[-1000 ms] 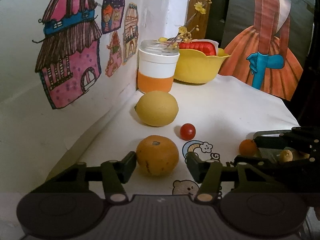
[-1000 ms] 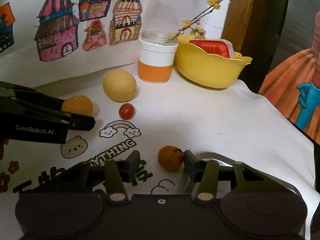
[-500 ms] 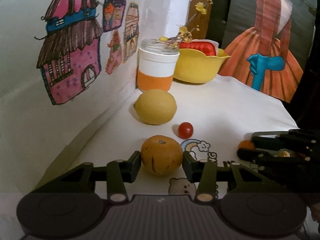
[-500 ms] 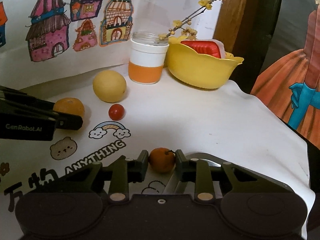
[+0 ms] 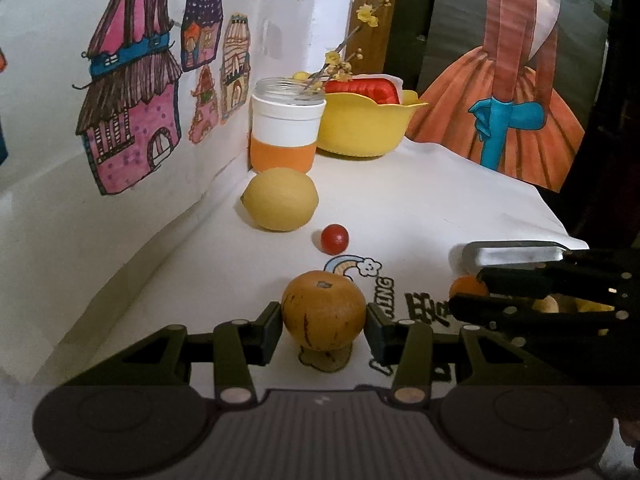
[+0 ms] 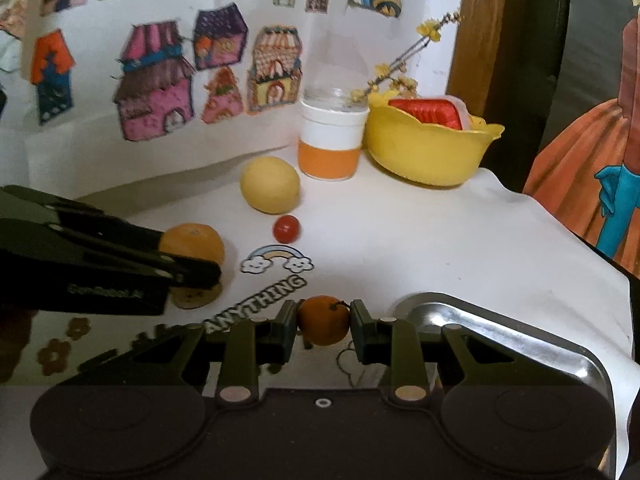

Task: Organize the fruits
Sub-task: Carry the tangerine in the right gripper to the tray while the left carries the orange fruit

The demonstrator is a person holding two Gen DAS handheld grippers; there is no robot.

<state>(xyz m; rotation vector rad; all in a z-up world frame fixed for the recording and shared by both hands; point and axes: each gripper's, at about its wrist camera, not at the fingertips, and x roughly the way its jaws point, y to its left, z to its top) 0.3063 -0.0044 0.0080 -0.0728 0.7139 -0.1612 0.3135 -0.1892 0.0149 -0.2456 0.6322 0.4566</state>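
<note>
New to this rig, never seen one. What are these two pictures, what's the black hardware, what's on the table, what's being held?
No robot arm here: a person holds one pair of tongs in each hand, each with a camera looking along its fingers.

The left view shows the left tongs shut on the large orange. The right view shows the right tongs shut on the small orange, beside a metal tray.

On the white cloth lie a lemon and a cherry tomato. Behind them stand an orange-banded jar and a yellow bowl.
</note>
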